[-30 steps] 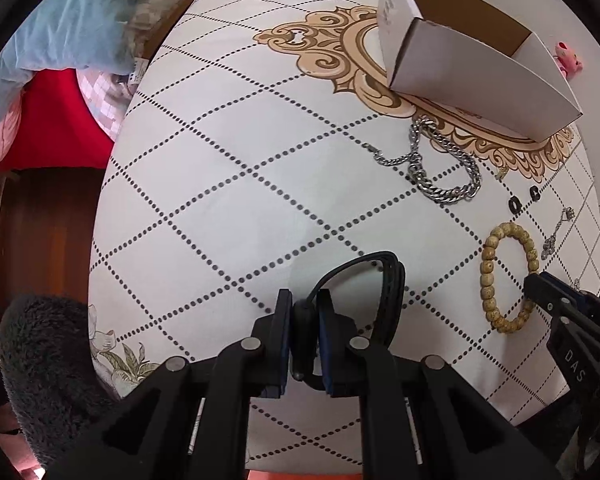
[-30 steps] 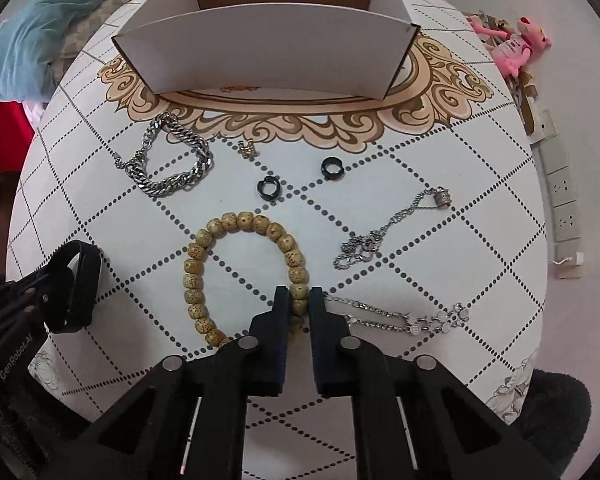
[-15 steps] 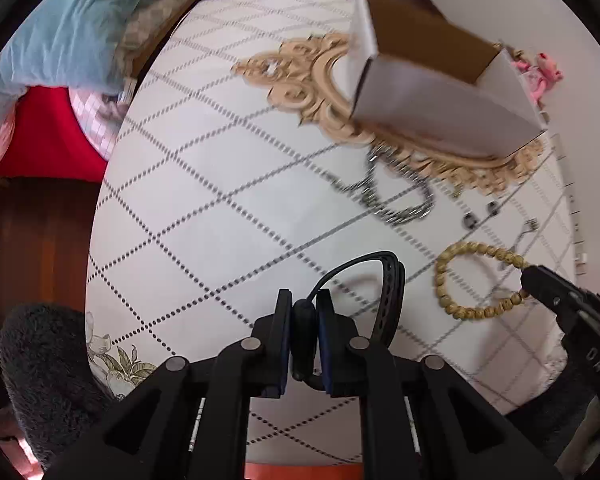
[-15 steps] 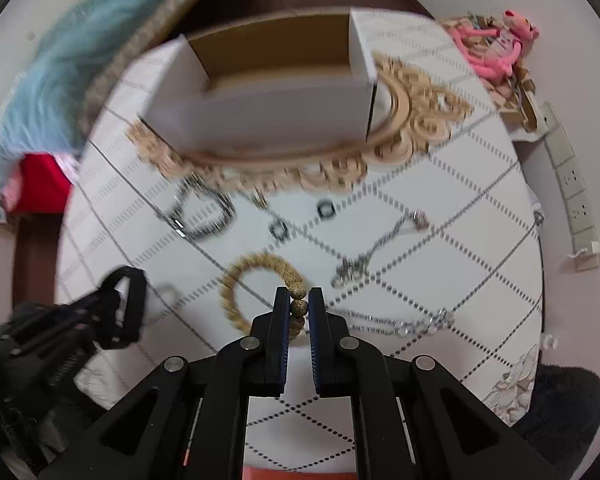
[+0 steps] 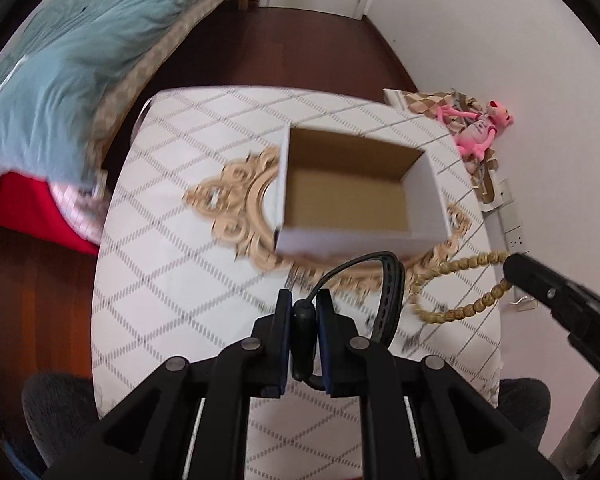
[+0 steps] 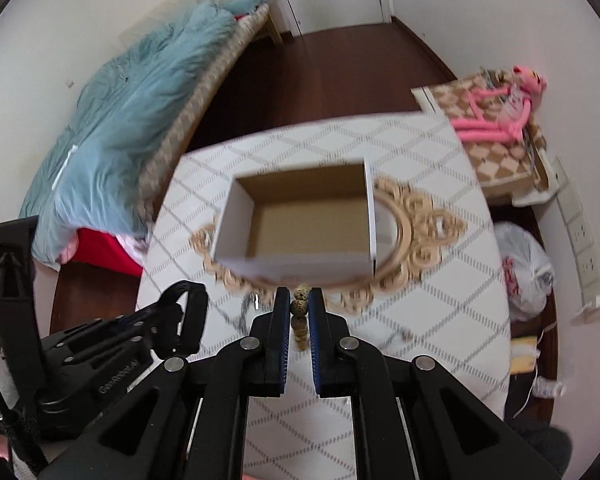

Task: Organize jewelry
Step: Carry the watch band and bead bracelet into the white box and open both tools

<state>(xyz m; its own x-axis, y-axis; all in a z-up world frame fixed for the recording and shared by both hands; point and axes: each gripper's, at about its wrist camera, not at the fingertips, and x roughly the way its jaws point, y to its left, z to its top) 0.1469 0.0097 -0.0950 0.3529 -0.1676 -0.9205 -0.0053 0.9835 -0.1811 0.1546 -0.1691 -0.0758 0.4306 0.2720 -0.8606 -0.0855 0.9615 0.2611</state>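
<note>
My left gripper is shut on a black band bracelet and holds it high above the table. My right gripper is shut on a wooden bead bracelet, which hangs from its tip in the left wrist view. An open white cardboard box with a bare brown inside stands on the gold ornament of the tablecloth, also in the right wrist view. Both grippers hover just short of the box's near wall. The other jewelry on the table is blurred or hidden.
The white diamond-patterned table has a bed with a teal duvet to the left. A pink plush toy lies on a low stand to the right. Dark wooden floor is beyond the table.
Both grippers have risen well above the table with their bracelets and moved toward the box. The bead bracelet now hangs free in the air.
</note>
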